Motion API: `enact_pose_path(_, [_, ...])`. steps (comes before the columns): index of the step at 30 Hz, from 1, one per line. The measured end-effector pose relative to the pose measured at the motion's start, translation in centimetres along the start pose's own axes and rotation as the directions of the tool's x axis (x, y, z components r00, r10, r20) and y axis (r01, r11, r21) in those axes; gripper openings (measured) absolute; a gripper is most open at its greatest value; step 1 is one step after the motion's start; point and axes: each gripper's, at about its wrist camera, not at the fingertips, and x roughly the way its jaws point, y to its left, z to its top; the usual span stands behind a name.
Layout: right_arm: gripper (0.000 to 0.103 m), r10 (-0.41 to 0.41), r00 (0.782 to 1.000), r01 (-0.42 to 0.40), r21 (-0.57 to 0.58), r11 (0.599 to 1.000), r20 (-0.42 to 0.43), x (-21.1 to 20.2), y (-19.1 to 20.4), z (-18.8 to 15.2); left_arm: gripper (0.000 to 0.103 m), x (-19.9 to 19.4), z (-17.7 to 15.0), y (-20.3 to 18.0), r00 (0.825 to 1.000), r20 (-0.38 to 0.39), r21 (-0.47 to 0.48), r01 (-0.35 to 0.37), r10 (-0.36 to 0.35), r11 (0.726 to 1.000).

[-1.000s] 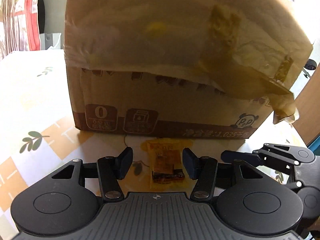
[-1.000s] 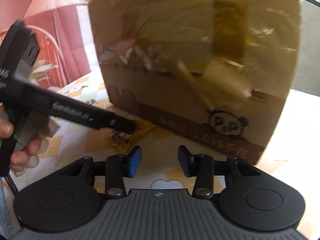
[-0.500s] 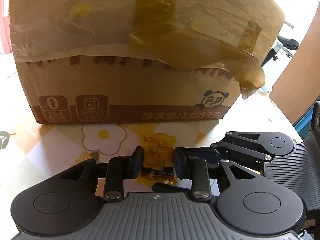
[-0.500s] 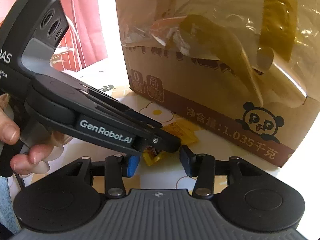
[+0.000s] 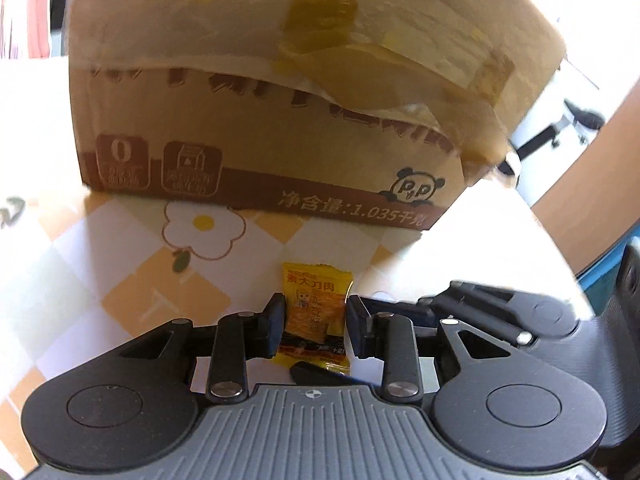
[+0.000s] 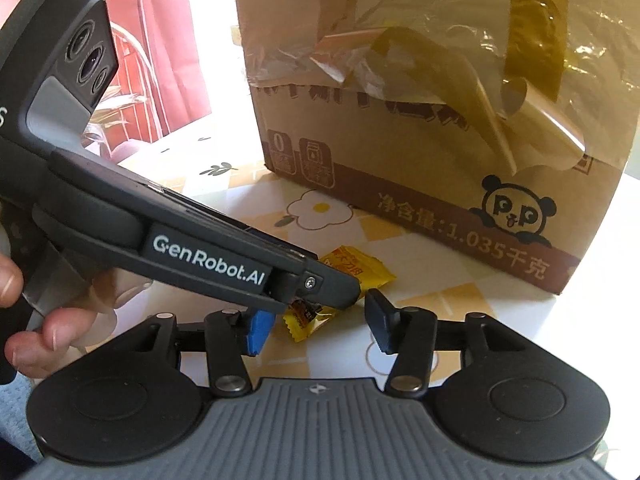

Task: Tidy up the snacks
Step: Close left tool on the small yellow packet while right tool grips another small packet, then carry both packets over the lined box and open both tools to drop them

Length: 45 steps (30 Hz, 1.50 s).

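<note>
Left gripper [image 5: 313,326] is clamped on the yellow snack packet [image 5: 314,312], whose long axis runs toward twelve o'clock, at the cardboard box [image 5: 280,120]. Right gripper [image 6: 318,326], jaws opening with nothing pressed between them, waits at the packet's six o'clock. Crinkled, printed wrapper, lying on the flowered tablecloth [image 5: 120,280].

One yellow snack packet [image 5: 314,312] shows in both views. One cardboard box [image 5: 280,128] stands on one table [image 5: 72,288]. Two grippers appear: the left gripper [image 5: 315,327] and the right gripper [image 6: 316,330]. One hand [image 6: 36,332] shows.
</note>
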Motion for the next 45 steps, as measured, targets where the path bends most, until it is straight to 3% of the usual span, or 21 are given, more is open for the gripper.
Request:
enact_pose_path(3, [0.054,0.003,1.000,-0.003,0.004,1.000,0.002,0.0,0.2,-0.1,0.034,0.3,0.1,1.1,0.999,-0.007,-0.071,0.042,-0.043,0.997])
enact_pose_path(8, [0.053,0.003,1.000,-0.003,0.002,1.000,0.007,-0.1,0.3,-0.2,0.034,0.2,-0.2,0.6,0.999,-0.011,-0.045,0.035,-0.035,0.998])
enact_pose_path(11, [0.049,-0.007,1.000,0.007,-0.015,1.000,0.011,-0.1,0.5,-0.3,0.034,0.2,-0.4,0.2,1.000,-0.008,-0.040,0.020,-0.020,0.999])
enact_pose_path(13, [0.039,-0.009,1.000,0.009,0.000,1.000,0.012,-0.3,0.5,-0.4,0.034,0.0,-0.6,-0.1,1.000,-0.002,-0.030,0.009,-0.009,1.000])
enact_pose_path(19, [0.039,-0.009,0.998,0.009,-0.001,1.000,0.059,-1.9,1.1,-0.1,0.034,-1.5,-0.4,-1.9,0.999,0.053,0.029,-0.015,0.013,0.999])
enact_pose_path(25, [0.039,-0.007,0.989,0.013,-0.037,0.999,0.146,-4.8,1.9,2.3,0.034,-5.2,1.1,-3.9,0.988,0.156,0.080,-0.034,0.021,0.996])
enact_pose_path(35, [0.039,-0.019,0.954,0.063,-0.139,0.988,0.299,-10.1,2.7,9.2,0.034,-10.9,6.8,-7.6,0.945,0.328,0.149,-0.046,-0.005,0.988])
enact_pose_path(40, [0.039,-0.033,0.938,0.107,-0.196,0.975,0.344,-11.2,2.0,13.1,0.034,-12.2,10.5,-9.5,0.924,0.382,0.209,-0.105,0.017,0.972])
enact_pose_path(45, [0.039,-0.035,0.936,0.115,-0.210,0.971,0.351,-8.6,-0.7,17.0,0.034,-10.5,15.5,-8.5,0.930,0.367,0.170,-0.084,0.017,0.982])
